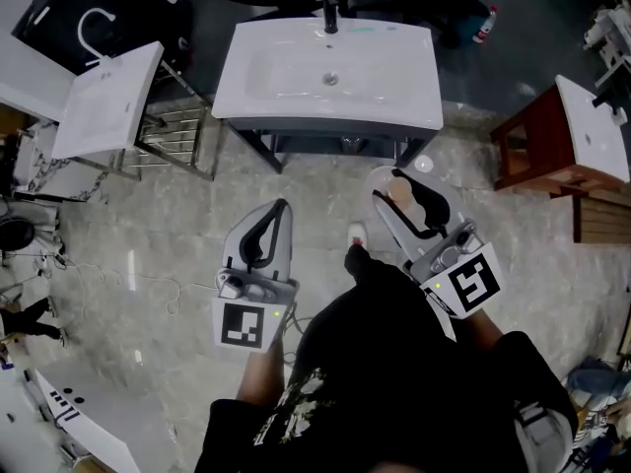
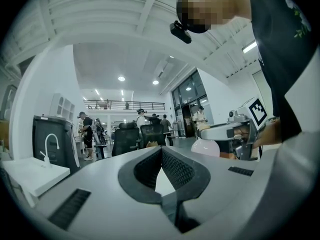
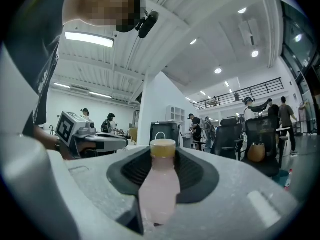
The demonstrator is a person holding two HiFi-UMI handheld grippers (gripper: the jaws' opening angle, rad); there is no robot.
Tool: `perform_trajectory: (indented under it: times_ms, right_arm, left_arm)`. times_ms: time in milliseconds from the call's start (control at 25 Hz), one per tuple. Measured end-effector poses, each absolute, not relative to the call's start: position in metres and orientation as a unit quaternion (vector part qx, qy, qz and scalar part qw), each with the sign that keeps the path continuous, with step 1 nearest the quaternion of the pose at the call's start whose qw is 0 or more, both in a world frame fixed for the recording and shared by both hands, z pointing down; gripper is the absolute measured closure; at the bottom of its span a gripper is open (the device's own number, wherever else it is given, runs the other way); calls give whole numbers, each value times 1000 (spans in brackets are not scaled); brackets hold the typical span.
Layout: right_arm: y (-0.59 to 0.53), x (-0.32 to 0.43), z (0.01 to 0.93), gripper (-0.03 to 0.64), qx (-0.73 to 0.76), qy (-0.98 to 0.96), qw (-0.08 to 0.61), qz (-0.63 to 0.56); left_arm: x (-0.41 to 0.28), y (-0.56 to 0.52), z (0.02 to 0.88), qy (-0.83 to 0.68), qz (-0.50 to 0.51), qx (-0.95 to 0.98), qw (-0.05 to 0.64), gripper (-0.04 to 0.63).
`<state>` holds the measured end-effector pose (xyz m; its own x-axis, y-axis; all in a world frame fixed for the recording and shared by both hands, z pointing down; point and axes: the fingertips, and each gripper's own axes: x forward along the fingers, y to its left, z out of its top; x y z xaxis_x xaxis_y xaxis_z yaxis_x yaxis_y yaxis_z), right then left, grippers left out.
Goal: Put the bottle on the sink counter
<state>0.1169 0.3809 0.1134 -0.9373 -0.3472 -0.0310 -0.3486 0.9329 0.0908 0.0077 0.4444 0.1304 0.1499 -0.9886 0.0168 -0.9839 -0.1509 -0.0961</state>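
A pink bottle [image 3: 160,184] with a tan cap stands upright between the black pads of my right gripper [image 3: 164,156], which is shut on it. From the head view, the bottle [image 1: 399,193] and right gripper [image 1: 406,203] hang over the floor, just short of the white sink counter [image 1: 325,72]. My left gripper [image 1: 279,210] is beside it on the left, its tips together and nothing in them. Seen from the left gripper view, its own jaws [image 2: 161,150] meet at the tip, and the bottle [image 2: 206,146] shows at the right.
A black faucet [image 1: 330,13] stands at the counter's back edge. A second white basin [image 1: 108,97] on a metal rack is at the left, a red-brown cabinet [image 1: 537,146] at the right. A small white object [image 1: 357,233] lies on the floor. People and office chairs [image 3: 260,134] stand farther off.
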Motion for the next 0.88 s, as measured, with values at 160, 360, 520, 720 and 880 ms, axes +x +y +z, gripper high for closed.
perform_trajectory:
  times_ms: [160,360,520,720,880]
  right_arm:
    - [338,107,107,482,-177,983,14,52]
    - [293,108,105,482,-185,981,10,54]
    - [253,119,108,482,-199,978,5,57]
    - [215,128,114,482,-225,973,-1,48]
    - [181,124,124,482,-247,968,-11,40]
  left_arm:
    - [2,399,123,646,-44,-761,37,584]
    - [9,346,119,630,-45,-774,49,583]
    - [22,304,119,614,-38,-787,48,583]
    - [32,263,123,590,-40,-805,49,583]
    - [21,229,130,582,-37,-811,39,583]
